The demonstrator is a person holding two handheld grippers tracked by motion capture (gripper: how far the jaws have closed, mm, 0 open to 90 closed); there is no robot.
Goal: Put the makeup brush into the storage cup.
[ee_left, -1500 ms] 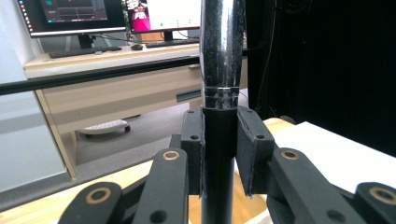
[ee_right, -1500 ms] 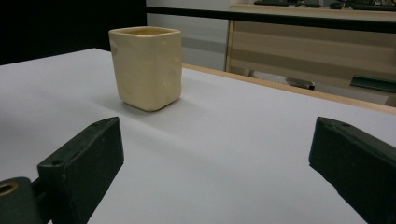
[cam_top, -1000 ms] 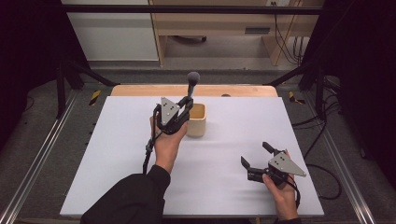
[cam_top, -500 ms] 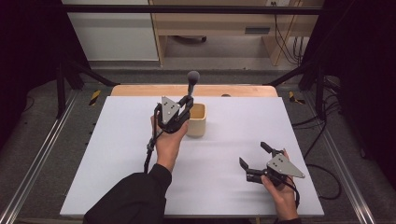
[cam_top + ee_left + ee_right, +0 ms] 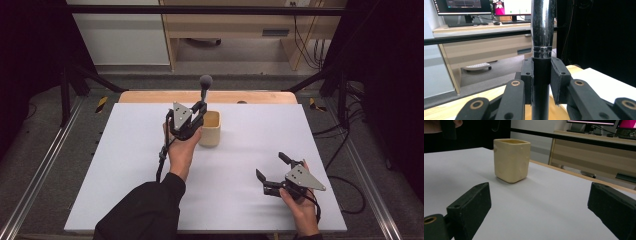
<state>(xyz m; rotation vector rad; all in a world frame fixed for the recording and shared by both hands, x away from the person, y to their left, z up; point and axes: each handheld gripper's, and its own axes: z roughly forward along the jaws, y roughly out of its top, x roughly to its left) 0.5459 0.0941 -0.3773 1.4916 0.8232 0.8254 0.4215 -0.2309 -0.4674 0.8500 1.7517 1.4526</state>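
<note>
My left gripper (image 5: 199,111) is shut on an upright utensil (image 5: 205,86) with a round grey head, a chrome shaft and a black handle. In the left gripper view the pads (image 5: 527,75) clamp the black handle just below the chrome shaft (image 5: 543,27) of the utensil. It hangs at the left rim of a cream square cup (image 5: 211,130) standing on the white table (image 5: 120,165). The jaws hide the utensil's lower end. My right gripper (image 5: 271,167) rests open near the front right, pointing at the cup (image 5: 511,160), with nothing between the jaws of the right gripper (image 5: 540,195).
A wooden strip (image 5: 150,96) runs along the table's far edge. Metal rails (image 5: 45,165) and dark stand legs flank the table. Beyond it stand a desk with monitors (image 5: 464,5) and a keyboard. Cables lie on the floor at the right.
</note>
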